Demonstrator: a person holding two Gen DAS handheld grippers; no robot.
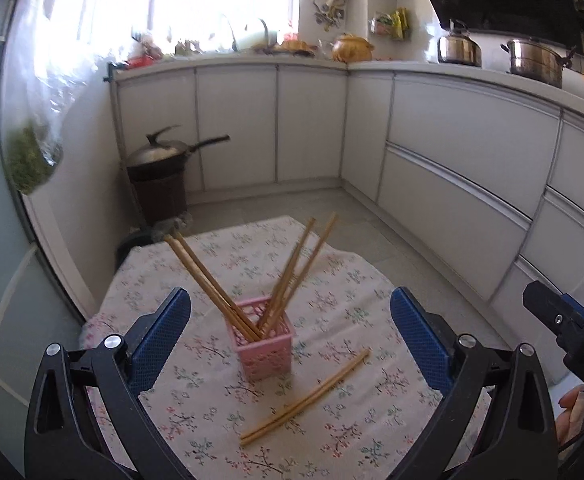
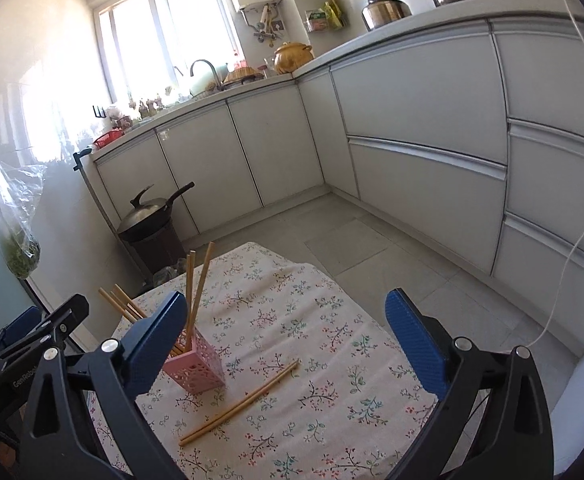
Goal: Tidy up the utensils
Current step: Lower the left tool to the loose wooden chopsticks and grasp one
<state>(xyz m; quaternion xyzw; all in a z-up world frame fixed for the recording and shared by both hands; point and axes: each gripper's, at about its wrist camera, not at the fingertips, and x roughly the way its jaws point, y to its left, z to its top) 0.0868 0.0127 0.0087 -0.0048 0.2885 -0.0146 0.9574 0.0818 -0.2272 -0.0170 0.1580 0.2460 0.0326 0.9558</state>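
Note:
A pink lattice holder (image 1: 267, 344) stands upright on a floral tablecloth (image 1: 348, 280) and holds several wooden chopsticks (image 1: 287, 276) that lean left and right. A loose pair of chopsticks (image 1: 308, 398) lies flat on the cloth just right of the holder. My left gripper (image 1: 289, 320) is open and empty, its blue fingers either side of the holder, above the table. In the right wrist view the holder (image 2: 197, 364) sits behind my left finger and the loose pair (image 2: 239, 404) lies in front. My right gripper (image 2: 285, 336) is open and empty.
The small table (image 2: 312, 300) stands on a tiled floor amid white kitchen cabinets (image 2: 420, 120). A wok on a dark bin (image 1: 159, 184) stands beyond the table's far left corner. A bag of greens (image 2: 19, 248) hangs at the left wall.

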